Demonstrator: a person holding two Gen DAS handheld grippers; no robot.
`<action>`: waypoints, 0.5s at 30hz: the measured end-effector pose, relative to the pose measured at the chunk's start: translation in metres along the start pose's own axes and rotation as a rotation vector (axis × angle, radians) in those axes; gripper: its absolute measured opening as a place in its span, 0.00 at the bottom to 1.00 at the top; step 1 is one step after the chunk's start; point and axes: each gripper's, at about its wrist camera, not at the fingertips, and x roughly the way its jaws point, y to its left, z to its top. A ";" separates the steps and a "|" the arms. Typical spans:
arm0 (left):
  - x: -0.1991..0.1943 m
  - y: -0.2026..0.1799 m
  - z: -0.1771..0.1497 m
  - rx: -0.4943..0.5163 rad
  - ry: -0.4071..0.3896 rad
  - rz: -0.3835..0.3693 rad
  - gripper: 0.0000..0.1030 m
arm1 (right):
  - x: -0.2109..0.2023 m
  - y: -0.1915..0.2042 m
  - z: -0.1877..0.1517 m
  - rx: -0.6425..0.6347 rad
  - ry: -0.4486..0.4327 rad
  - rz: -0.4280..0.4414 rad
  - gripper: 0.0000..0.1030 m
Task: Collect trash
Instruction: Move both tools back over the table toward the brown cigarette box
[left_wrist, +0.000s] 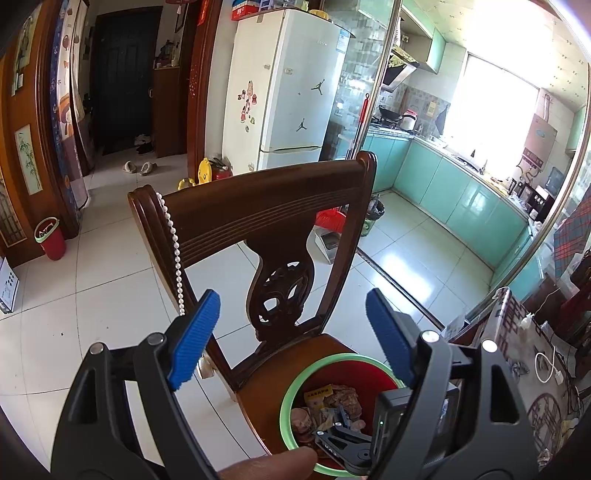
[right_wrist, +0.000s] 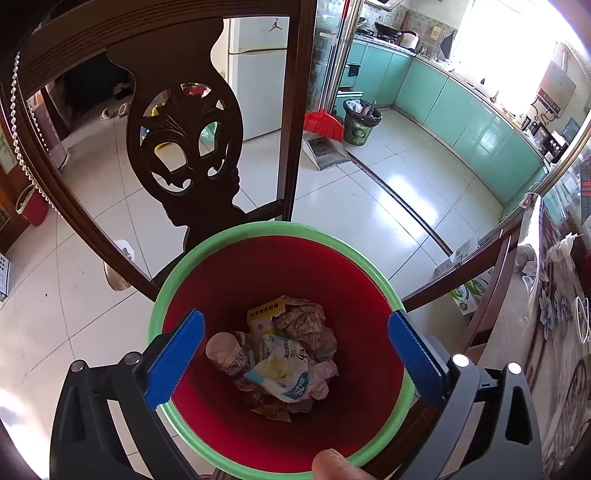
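A red bin with a green rim stands on a wooden chair seat. In it lie a white and blue wrapper, a yellow box, crumpled paper and a small bottle. My right gripper hangs open over the bin's mouth, its blue pads wide apart and nothing between them. My left gripper is open and empty, aimed at the chair back above and left of the bin. The right gripper's black frame shows over the bin in the left wrist view.
The carved chair back rises just behind the bin, with a bead string on its left post. A second red bin stands on the tiled floor. A red broom and a dark bin are by the kitchen door. A table is at right.
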 end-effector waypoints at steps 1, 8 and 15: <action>-0.001 0.000 0.000 -0.001 -0.001 0.000 0.77 | -0.001 0.001 -0.002 0.000 0.002 0.004 0.94; -0.004 -0.004 0.000 0.025 -0.019 0.008 0.85 | -0.026 -0.004 -0.011 0.010 -0.020 0.026 0.94; -0.010 -0.015 -0.006 0.069 -0.031 0.011 0.96 | -0.083 -0.020 -0.028 0.042 -0.100 0.050 0.94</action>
